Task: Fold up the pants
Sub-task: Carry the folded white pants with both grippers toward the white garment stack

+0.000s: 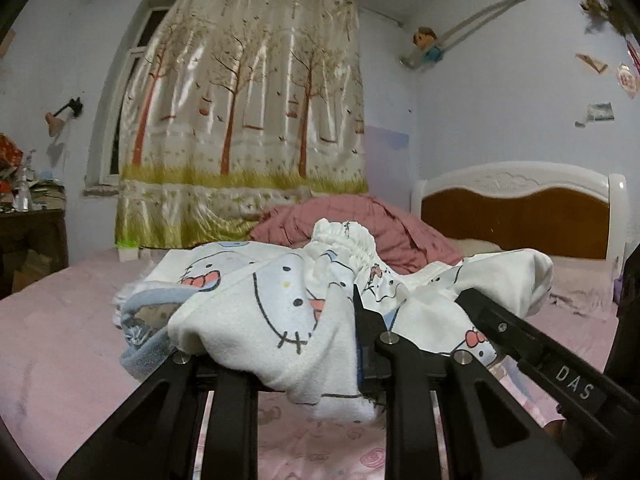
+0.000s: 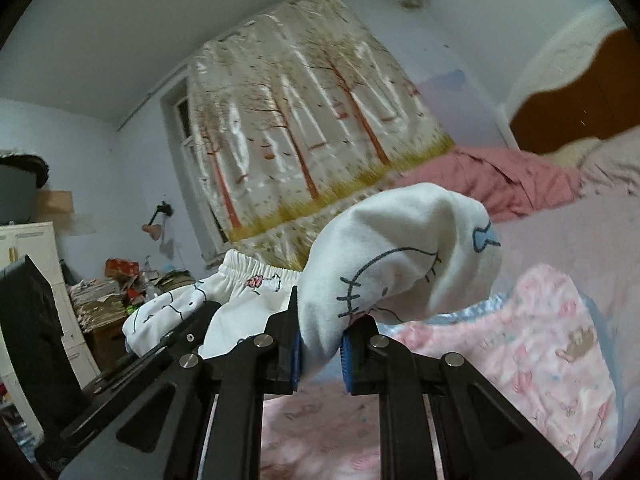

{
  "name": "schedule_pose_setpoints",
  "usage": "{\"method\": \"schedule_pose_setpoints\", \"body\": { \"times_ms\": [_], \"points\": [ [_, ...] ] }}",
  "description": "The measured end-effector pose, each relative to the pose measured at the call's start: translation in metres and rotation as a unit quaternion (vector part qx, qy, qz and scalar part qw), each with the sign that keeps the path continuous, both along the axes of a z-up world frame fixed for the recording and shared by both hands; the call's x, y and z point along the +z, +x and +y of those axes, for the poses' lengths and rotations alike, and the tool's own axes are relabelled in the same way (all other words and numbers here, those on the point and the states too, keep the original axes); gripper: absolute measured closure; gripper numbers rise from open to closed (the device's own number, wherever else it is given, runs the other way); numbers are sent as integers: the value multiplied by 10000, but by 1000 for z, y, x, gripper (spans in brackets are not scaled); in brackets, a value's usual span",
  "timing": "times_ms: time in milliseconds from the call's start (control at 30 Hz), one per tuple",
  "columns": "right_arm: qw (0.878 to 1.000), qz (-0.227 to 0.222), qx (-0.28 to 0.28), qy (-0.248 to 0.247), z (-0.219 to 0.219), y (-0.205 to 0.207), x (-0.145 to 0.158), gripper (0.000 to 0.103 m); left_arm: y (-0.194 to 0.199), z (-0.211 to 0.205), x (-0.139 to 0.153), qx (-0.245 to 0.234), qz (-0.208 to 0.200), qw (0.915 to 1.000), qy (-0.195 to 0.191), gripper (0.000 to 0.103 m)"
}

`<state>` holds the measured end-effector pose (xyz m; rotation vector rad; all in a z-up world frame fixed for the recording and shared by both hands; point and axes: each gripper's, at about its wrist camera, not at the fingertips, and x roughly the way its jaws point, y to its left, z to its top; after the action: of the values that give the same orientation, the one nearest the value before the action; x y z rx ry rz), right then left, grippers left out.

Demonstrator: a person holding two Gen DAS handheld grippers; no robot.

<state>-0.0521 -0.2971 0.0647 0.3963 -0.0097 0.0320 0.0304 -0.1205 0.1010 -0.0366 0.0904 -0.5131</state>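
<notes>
White pants (image 1: 256, 308) printed with cartoon cat faces hang bunched above the pink bed (image 1: 60, 320). My left gripper (image 1: 320, 340) is shut on a fold of them. The cloth drapes over its left finger and hides it, and only the right finger (image 1: 366, 320) shows. In the right wrist view my right gripper (image 2: 322, 336) is shut on a rounded white end of the pants (image 2: 400, 256), pinched between its blue pads. The gathered waistband (image 2: 256, 270) stretches left toward the other gripper's black finger (image 2: 192, 332). The right gripper's finger (image 1: 492, 316) also shows close by in the left wrist view.
A crumpled dusty-pink blanket (image 1: 384, 228) lies at the far side of the bed before the tree-print curtain (image 1: 244, 120). The white and brown headboard (image 1: 516, 204) stands at the right. A blue-grey cloth (image 1: 140, 320) lies under the pants. A cluttered dark desk (image 1: 32, 232) stands left.
</notes>
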Motion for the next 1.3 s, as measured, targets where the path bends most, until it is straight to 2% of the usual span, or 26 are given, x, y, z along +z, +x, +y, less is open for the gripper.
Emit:
{"method": "schedule_pose_setpoints", "body": {
  "times_ms": [167,300,400,567,700,767,867,1000,1067,1133,1200,1233,1300],
  "points": [
    [9991,-97,348,-236,32,3,40,87,0,29,37,266,-250,9992,156,83],
    [9969,-92,621,-464,63,29,72,87,20,57,65,603,-413,9971,223,83],
    [9948,-105,786,-633,85,60,95,87,44,78,81,781,-455,9957,216,83],
    [9929,-166,870,-795,117,127,122,87,109,106,100,1008,-488,9935,184,83],
    [9920,-124,938,-835,127,200,139,87,170,112,101,1062,-605,9923,219,83],
    [9919,-66,965,-821,131,240,144,87,203,114,97,1099,-685,9913,254,83],
    [9932,-5,958,-665,134,304,143,87,254,122,84,923,-612,9938,52,82],
    [9946,301,972,-183,137,378,122,87,321,134,50,909,-90,9957,-174,82],
    [9947,354,949,-196,142,406,105,87,341,133,28,1038,40,9946,33,82],
    [9930,581,961,-372,150,440,86,87,351,132,3,1138,-24,9929,344,82],
    [9895,820,1084,-493,155,462,63,87,362,134,-24,1241,38,9913,443,82],
    [9874,924,1144,-577,158,471,49,87,370,137,-35,1257,174,9911,409,82],
    [9845,1097,1104,-808,164,488,18,87,401,141,-55,1249,723,9886,418,82]
  ]
}}
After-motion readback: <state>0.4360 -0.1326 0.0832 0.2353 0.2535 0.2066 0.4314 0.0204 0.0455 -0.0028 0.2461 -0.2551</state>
